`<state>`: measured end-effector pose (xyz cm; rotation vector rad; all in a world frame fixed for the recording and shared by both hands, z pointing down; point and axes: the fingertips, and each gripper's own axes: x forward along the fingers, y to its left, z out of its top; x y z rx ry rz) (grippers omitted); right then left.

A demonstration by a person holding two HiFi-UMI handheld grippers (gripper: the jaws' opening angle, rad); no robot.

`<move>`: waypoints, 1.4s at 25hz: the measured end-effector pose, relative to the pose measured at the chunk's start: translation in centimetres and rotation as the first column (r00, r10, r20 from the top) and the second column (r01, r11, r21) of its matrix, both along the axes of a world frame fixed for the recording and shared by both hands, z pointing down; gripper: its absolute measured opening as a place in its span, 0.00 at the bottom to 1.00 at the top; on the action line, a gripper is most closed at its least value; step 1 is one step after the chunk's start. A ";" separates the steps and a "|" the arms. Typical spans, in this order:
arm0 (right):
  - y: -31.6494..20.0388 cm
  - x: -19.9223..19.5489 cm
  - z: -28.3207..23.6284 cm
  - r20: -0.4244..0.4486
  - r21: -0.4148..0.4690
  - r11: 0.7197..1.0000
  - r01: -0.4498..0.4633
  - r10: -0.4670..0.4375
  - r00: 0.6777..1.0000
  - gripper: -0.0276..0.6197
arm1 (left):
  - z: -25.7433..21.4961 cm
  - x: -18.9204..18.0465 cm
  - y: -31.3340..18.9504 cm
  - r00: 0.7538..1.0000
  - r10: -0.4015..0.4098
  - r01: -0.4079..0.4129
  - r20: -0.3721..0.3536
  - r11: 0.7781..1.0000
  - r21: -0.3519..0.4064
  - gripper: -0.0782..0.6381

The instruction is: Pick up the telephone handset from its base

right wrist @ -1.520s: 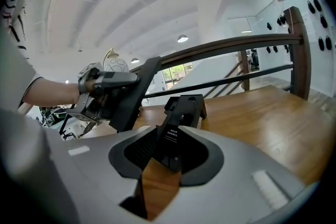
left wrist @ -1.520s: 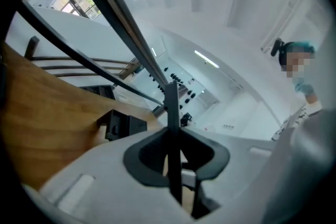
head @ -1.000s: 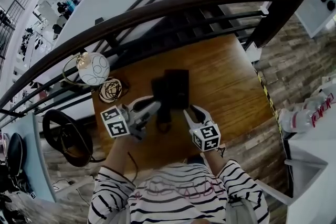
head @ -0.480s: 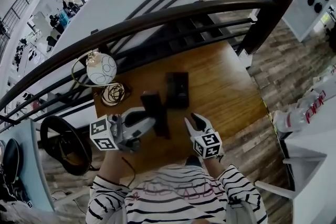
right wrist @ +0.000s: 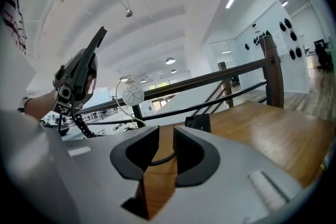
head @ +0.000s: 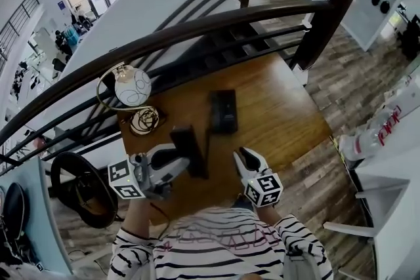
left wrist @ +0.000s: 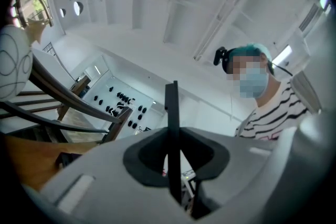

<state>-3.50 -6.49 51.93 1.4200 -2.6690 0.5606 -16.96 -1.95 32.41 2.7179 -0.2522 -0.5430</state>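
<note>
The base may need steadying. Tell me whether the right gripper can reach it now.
Probably yes. The right gripper, jaws just narrowed but apart and empty, faces the base over bare table; only the cord lies near.

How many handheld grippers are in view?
2. The grey left gripper, clamping the black telephone handset, lower left; the grey right gripper, jaws just closing, empty, lower right.
</note>
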 end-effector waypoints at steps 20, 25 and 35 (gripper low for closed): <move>6.4 -0.4 -0.8 0.034 0.045 0.984 -0.171 0.170 0.985 0.04 | 3.7 -4.3 5.5 1.000 -0.020 0.019 -0.019 0.999 -0.051 0.21; 7.0 -0.6 -0.8 0.018 0.039 0.982 -0.184 0.183 0.983 0.04 | 4.2 -4.1 5.6 1.000 -0.013 0.013 -0.008 0.998 -0.062 0.21; 6.9 -0.6 -0.8 0.014 0.050 0.982 -0.185 0.184 0.983 0.04 | 5.2 -4.1 5.3 0.999 -0.031 0.028 -0.033 0.994 -0.102 0.21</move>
